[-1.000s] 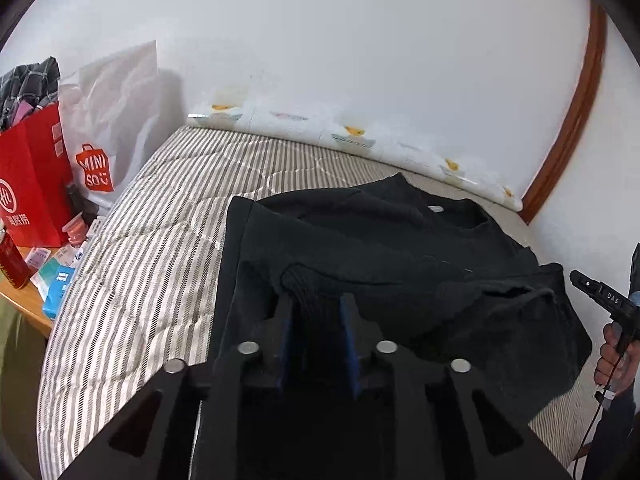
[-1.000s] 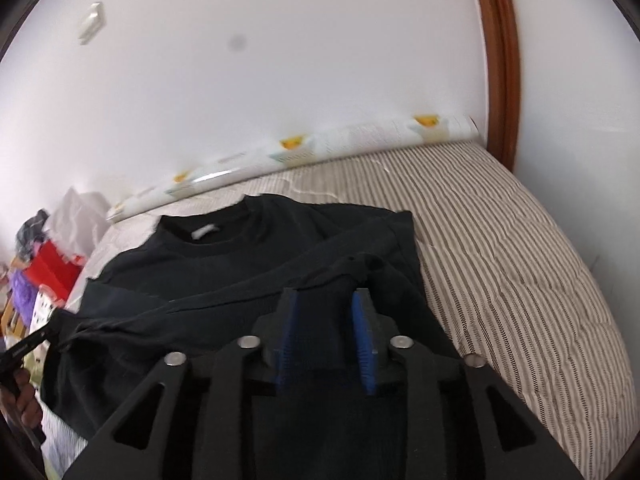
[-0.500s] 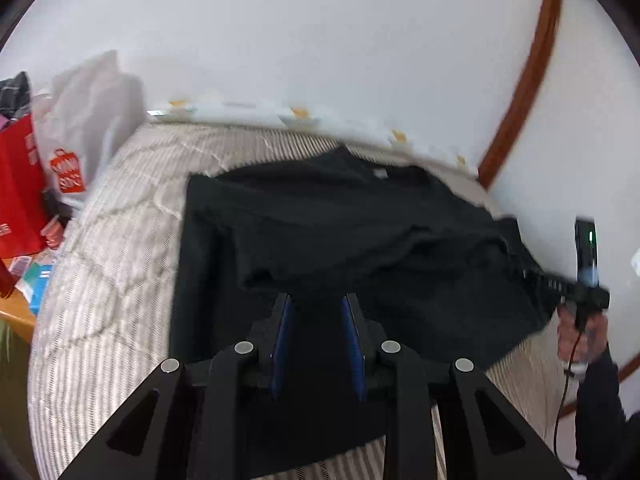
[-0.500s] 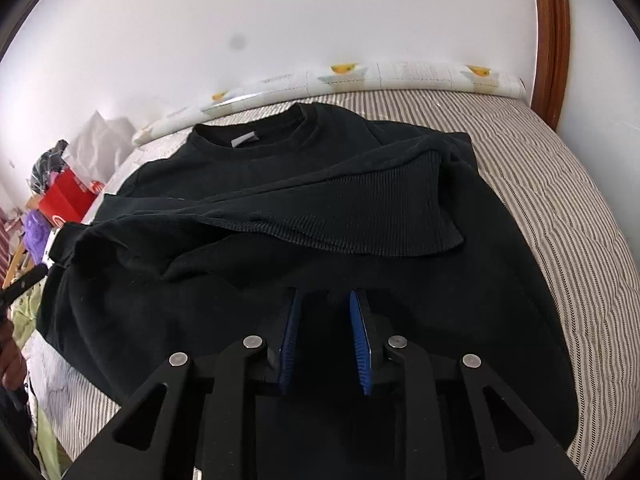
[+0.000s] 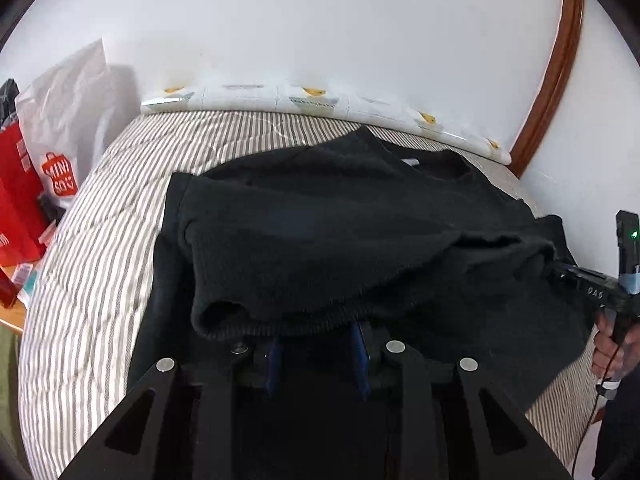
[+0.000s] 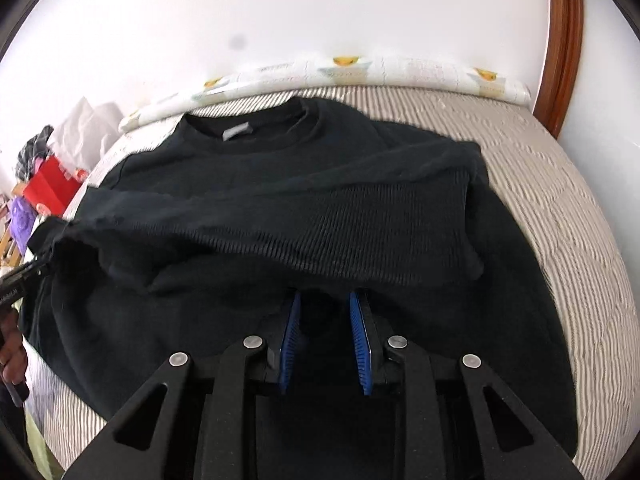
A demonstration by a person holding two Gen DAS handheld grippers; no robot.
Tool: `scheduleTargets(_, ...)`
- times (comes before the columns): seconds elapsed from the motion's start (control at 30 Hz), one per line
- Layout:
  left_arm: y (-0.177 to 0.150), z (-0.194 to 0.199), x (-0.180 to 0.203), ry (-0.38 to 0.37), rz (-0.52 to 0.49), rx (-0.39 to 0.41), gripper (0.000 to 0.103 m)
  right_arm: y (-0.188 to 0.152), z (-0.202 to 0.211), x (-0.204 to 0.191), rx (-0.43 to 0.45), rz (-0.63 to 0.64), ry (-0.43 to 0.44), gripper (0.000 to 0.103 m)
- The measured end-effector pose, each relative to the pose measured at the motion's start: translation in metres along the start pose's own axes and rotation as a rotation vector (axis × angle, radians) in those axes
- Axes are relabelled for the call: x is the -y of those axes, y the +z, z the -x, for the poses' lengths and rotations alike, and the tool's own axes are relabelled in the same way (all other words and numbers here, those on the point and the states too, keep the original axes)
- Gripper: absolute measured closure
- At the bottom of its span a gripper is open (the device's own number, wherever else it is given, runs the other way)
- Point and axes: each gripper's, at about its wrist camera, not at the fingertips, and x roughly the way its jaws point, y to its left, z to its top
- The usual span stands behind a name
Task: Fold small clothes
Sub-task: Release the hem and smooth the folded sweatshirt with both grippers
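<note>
Both your left gripper (image 5: 316,344) and right gripper (image 6: 326,320) pinch the black sweatshirt's (image 6: 320,184) hem over the striped bed (image 6: 560,208), fingers nearly together.

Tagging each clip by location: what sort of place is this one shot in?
Most likely a bedroom at home. A black sweater lies on a striped bed pushed against a white wall, with shopping bags piled on a side table.
</note>
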Motion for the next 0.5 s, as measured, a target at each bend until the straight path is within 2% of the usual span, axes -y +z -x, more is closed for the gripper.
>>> scheduleTargets(0.1, 0.013, -0.005, -0.001, 0.038, -0.005, 0.020, 0.075, 0.016, -0.006, 0.007, 0.013, -0.032, 0.010, 0.078)
scheduleTargets(0.23, 0.030, -0.020, -0.014, 0.039, 0.037, 0.005, 0.075, 0.043, -0.023, 0.020, 0.041, -0.089, 0.018, 0.082)
scheduleTargets(0.37, 0.045, -0.027, -0.026, 0.079, 0.065, 0.015, 0.075, 0.066, -0.030, 0.030, 0.087, -0.107, -0.076, 0.082)
scheduleTargets(0.43, 0.050, -0.029, -0.033, 0.094, 0.082, 0.018, 0.075, 0.076, -0.032, 0.040, 0.092, -0.139, -0.049, 0.082)
scheduleTargets(0.5, 0.053, -0.028, -0.041, 0.108, 0.090, 0.022, 0.075, 0.081, -0.030, 0.045, 0.108, -0.142, -0.068, 0.080)
